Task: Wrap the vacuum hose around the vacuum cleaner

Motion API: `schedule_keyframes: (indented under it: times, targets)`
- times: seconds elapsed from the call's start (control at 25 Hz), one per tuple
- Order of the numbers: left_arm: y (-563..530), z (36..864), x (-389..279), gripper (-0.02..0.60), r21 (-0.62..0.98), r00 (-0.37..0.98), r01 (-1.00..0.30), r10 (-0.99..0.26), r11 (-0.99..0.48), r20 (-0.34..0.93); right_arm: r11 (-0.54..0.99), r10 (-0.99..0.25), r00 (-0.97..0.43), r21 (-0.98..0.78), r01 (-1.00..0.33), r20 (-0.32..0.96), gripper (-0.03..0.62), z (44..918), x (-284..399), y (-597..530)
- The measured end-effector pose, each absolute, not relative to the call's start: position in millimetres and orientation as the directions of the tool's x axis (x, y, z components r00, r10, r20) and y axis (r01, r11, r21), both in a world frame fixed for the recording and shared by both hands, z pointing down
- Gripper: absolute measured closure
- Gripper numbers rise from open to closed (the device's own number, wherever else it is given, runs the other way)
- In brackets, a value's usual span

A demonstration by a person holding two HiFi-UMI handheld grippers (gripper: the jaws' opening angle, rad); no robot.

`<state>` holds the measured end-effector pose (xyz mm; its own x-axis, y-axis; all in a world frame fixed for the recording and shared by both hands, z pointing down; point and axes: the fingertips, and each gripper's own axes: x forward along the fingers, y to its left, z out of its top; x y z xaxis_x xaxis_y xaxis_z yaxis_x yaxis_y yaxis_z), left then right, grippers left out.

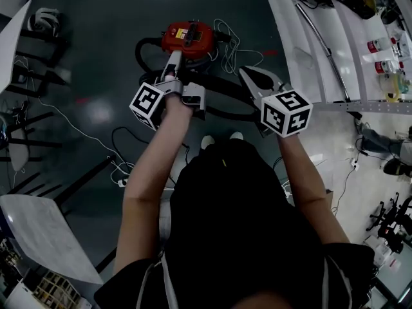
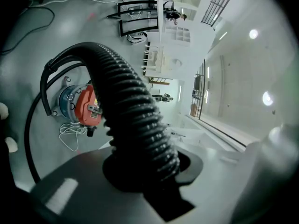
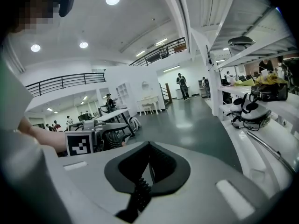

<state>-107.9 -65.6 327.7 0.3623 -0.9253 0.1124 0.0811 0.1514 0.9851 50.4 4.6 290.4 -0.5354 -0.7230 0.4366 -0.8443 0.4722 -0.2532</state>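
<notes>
While L gripper (image 1: 172, 64) fingers clamp hose (image 2: 126, 101), R gripper (image 3: 148, 164) fingers closed empty, red vac (image 1: 188, 38) beyond

vacuum hose (image 2: 135, 120): black ribbed plastic, glossy | vacuum cleaner (image 1: 187, 37): red shiny plastic top | floor (image 1: 96, 56) under vacuum cleaner: dark, smooth, reflective | shelf (image 1: 280, 18) beside vacuum cleaner: white, smooth

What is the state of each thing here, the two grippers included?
left gripper, shut on the vacuum hose.
right gripper, shut, empty.
vacuum hose, held up, not yet wrapped round the vacuum cleaner.
vacuum cleaner, standing on the floor.
white cord, lying loose beside the vacuum cleaner.
</notes>
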Motion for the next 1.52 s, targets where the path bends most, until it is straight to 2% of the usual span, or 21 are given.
schedule_keyframes:
  times: [0.24, 0.48, 0.6, 0.88, 1.12, 1.28, 1.52]
  targets:
    - [-79, 329, -124, 0.486, 0.981, 0.298, 0.105, -0.947, 0.161, 0.123, 0.511, -0.69, -0.552, -0.225, -0.83, 0.468, 0.589, 294, 37, -10]
    - [-81, 333, -137, 0.488, 0.977, 0.245, 0.114, -0.958, 0.18, 0.148, 0.601, -0.631, -0.64, -0.246, -0.761, 0.438, 0.537, 290, 15, -16]
    - [-83, 338, -138, 0.488, 0.972, 0.223, 0.124, -0.96, 0.201, 0.17, 0.642, -0.595, -0.675, -0.247, -0.726, 0.436, 0.468, 293, 9, -18]
    - [-97, 341, -135, 0.488, 0.971, 0.185, 0.098, -0.962, 0.22, 0.2, 0.661, -0.563, -0.717, -0.296, -0.689, 0.411, 0.42, 298, 17, -38]
    - [-120, 349, -126, 0.488, 0.966, 0.16, 0.073, -0.959, 0.248, 0.234, 0.727, -0.492, -0.772, -0.298, -0.618, 0.402, 0.395, 304, 20, -60]
    - [-135, 357, -120, 0.488, 0.962, 0.138, 0.07, -0.957, 0.265, 0.254, 0.788, -0.392, -0.811, -0.297, -0.54, 0.434, 0.322, 319, 25, -68]
    - [-160, 357, -110, 0.488, 0.961, 0.101, 0.049, -0.958, 0.273, 0.267, 0.844, -0.283, -0.82, -0.276, -0.459, 0.498, 0.321, 343, 29, -90]
